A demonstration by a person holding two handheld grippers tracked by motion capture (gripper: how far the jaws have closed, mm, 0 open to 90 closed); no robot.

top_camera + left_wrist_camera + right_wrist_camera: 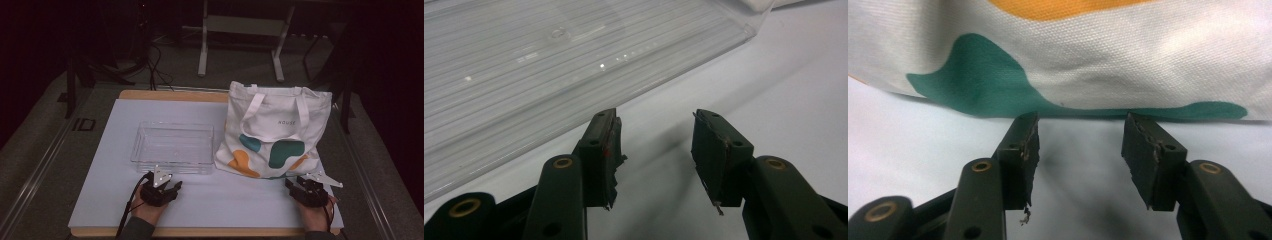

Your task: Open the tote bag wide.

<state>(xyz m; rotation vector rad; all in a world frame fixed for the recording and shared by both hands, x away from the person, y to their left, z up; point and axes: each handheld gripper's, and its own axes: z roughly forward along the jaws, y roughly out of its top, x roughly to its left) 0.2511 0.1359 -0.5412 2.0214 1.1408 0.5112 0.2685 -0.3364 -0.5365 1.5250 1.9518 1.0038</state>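
Note:
A clear plastic tray (172,146) lies empty on the white table top (115,200), left of centre. A white tote bag (277,127) with teal and orange blobs lies flat to its right. My left gripper (172,189) rests on the table just in front of the tray's near wall (574,75), open, nothing between its pads (606,150). My right gripper (295,183) sits at the front right, open and empty, its jaws pointing at the bag's bottom edge (1088,75), a short gap away.
The table's wooden front edge (210,232) runs just below the person's hands. Beyond the table are a dark floor, cables (155,65) and a white metal frame (242,30). Bare table lies between the two grippers.

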